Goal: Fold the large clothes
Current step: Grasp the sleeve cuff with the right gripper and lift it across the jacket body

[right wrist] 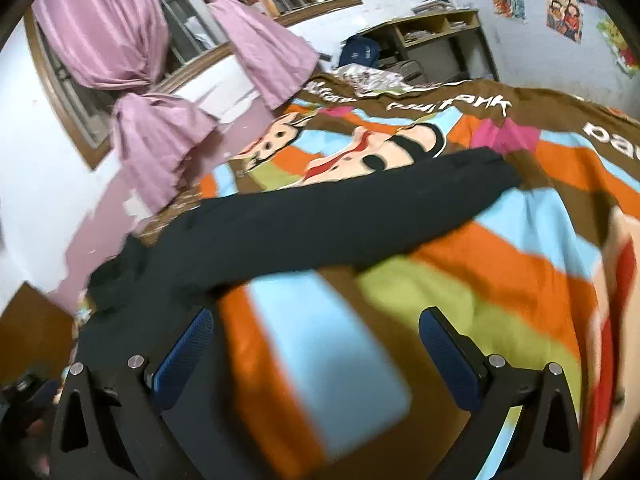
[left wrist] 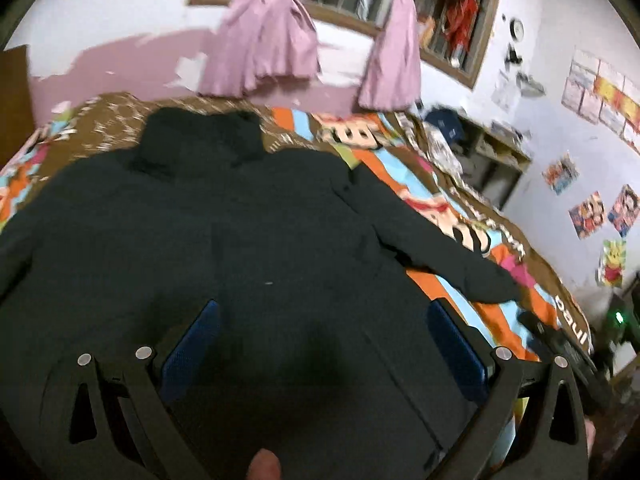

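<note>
Big dark jacket (left wrist: 208,240) lying spread flat on the bed (left wrist: 440,208), collar up toward the window, one sleeve (right wrist: 340,216) sticking out sideways over the cartoon bedspread (right wrist: 500,264). Left gripper (left wrist: 320,344) hovering wide open over the lower body of the jacket, gripping nothing. Right gripper (right wrist: 316,344) also spread wide and empty, hanging over bare bedspread just below that sleeve.

Probably just starting, so no fold visible yet. Looking like sleeve first: pinching near the cuff rather than mid-arm, carrying it across the chest, keeping the fabric low so nothing bunches. Left side likely worth pinning down on the body to stop sliding. Thick padded cloth, so taking a deep bite.

Containers: only a wooden shelf unit (right wrist: 436,36) in the far corner, cubbies stuffed with what looks like papers, too blurry for more.
</note>
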A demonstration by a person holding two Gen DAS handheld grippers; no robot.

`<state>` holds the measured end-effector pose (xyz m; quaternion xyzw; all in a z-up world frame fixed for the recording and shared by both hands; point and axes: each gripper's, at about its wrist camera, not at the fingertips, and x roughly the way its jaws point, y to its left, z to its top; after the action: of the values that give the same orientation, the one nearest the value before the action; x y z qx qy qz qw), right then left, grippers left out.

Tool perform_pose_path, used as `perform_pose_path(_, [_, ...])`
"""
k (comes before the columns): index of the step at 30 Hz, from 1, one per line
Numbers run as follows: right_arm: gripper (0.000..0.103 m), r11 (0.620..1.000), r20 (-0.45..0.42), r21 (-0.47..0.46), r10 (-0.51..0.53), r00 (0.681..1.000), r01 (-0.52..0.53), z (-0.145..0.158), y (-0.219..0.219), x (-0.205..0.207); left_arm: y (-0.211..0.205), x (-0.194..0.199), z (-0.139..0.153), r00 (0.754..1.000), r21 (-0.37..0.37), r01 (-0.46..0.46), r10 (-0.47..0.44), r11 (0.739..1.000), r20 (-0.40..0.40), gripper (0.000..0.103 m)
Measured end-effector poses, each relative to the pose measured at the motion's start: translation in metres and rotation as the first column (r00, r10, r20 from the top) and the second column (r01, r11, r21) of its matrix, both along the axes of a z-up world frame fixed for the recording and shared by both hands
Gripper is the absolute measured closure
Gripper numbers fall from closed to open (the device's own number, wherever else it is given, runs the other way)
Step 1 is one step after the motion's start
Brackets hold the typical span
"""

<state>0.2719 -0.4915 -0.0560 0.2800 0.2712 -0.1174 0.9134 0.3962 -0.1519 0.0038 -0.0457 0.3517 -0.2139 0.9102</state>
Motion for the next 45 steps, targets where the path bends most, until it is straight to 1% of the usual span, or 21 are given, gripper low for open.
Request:
perform_pose_path(3, [0.000,0.999,-0.017,0.007,-0.032,0.999,0.032,-0.017,-0.026,0.025,-0.021,0.020,0.002,0.999,0.075,0.018,-0.020,0.997,0.025,0.002])
perform_pose_path(4, [0.000,0.999,-0.007,0.024,-0.040,0.999,0.040,-0.022,-0.034,0.030,-0.029,0.024,0.000,0.999,0.130,0.018,-0.024,0.991,0.046,0.002])
perform_pose_path(6, [0.000,0.993,0.047,0.104,-0.065,0.997,0.060,-0.037,-0.055,0.033,-0.044,0.038,-0.006,0.998,0.219,0.007,-0.020,0.976,0.058,0.002])
perform_pose_path(7, [0.000,0.988,0.067,0.143,-0.076,0.995,0.066,-0.044,-0.063,0.035,-0.051,0.048,-0.011,0.999,0.243,0.000,-0.012,0.970,0.049,0.002])
perform_pose_path(9, [0.000,0.970,0.062,0.219,-0.119,0.991,0.103,-0.058,-0.082,0.037,-0.056,0.068,-0.022,0.999,0.239,-0.031,0.027,0.971,0.022,0.002])
perform_pose_path(11, [0.000,0.947,0.033,0.286,-0.161,0.986,0.145,-0.071,-0.103,0.040,-0.059,0.083,-0.032,0.999,0.209,-0.045,0.048,0.977,-0.010,0.002])
perform_pose_path(13, [0.000,0.929,0.043,0.335,-0.181,0.983,0.157,-0.080,-0.118,0.043,-0.060,0.093,-0.038,0.998,0.183,-0.038,0.045,0.982,-0.032,0.002])
perform_pose_path(16, [0.000,0.900,0.054,0.406,-0.194,0.979,0.156,-0.094,-0.131,0.047,-0.072,0.110,-0.047,0.998,0.197,-0.004,0.015,0.980,-0.056,0.002])
perform_pose_path(18, [0.009,0.892,0.076,0.432,-0.183,0.980,0.133,-0.101,-0.134,0.050,-0.080,0.122,-0.056,0.997,0.209,0.007,0.011,0.978,-0.082,0.002])
perform_pose_path(20, [0.032,0.889,0.088,0.444,-0.169,0.982,0.113,-0.104,-0.136,0.053,-0.083,0.132,-0.066,0.993,0.198,0.012,0.012,0.980,-0.120,0.002])
perform_pose_path(22, [0.045,0.879,0.092,0.466,-0.165,0.982,0.104,-0.108,-0.140,0.056,-0.086,0.137,-0.076,0.988,0.195,0.022,0.008,0.981,-0.156,0.002])
perform_pose_path(24, [0.048,0.857,0.094,0.504,-0.172,0.981,0.102,-0.115,-0.145,0.060,-0.087,0.142,-0.087,0.983,0.205,0.035,0.003,0.978,-0.184,0.002])
perform_pose_path(26, [0.058,0.833,0.097,0.544,-0.185,0.978,0.104,-0.123,-0.151,0.059,-0.087,0.145,-0.099,0.976,0.220,0.034,0.014,0.975,-0.215,0.002])
perform_pose_path(27, [0.060,0.824,0.099,0.558,-0.187,0.977,0.101,-0.125,-0.152,0.059,-0.088,0.146,-0.102,0.975,0.223,0.035,0.016,0.974,-0.222,0.001])
perform_pose_path(30, [0.073,0.793,0.110,0.602,-0.194,0.975,0.090,-0.133,-0.159,0.060,-0.092,0.143,-0.108,0.977,0.275,0.046,0.015,0.960,-0.214,0.001])
perform_pose_path(32, [0.091,0.784,0.119,0.615,-0.198,0.973,0.084,-0.135,-0.160,0.058,-0.094,0.142,-0.110,0.978,0.293,0.052,0.011,0.955,-0.211,0.001])
perform_pose_path(34, [0.094,0.791,0.136,0.607,-0.198,0.971,0.077,-0.131,-0.159,0.056,-0.092,0.142,-0.113,0.977,0.286,0.058,0.004,0.956,-0.211,0.001])
perform_pose_path(37, [0.095,0.838,0.176,0.542,-0.192,0.966,0.068,-0.107,-0.154,0.052,-0.087,0.141,-0.114,0.978,0.264,0.063,-0.006,0.962,-0.209,0.001])
perform_pose_path(40, [0.095,0.864,0.236,0.502,-0.180,0.955,0.039,-0.080,-0.149,0.048,-0.083,0.140,-0.111,0.977,0.246,0.087,-0.035,0.965,-0.210,0.001])
perform_pose_path(43, [0.096,0.902,0.278,0.430,-0.169,0.945,0.035,-0.052,-0.139,0.042,-0.083,0.141,-0.102,0.969,0.275,0.162,-0.101,0.948,-0.225,0.001])
perform_pose_path(45, [0.096,0.931,0.307,0.365,-0.144,0.941,0.024,-0.031,-0.126,0.039,-0.079,0.138,-0.090,0.970,0.299,0.185,-0.125,0.936,-0.209,0.001])
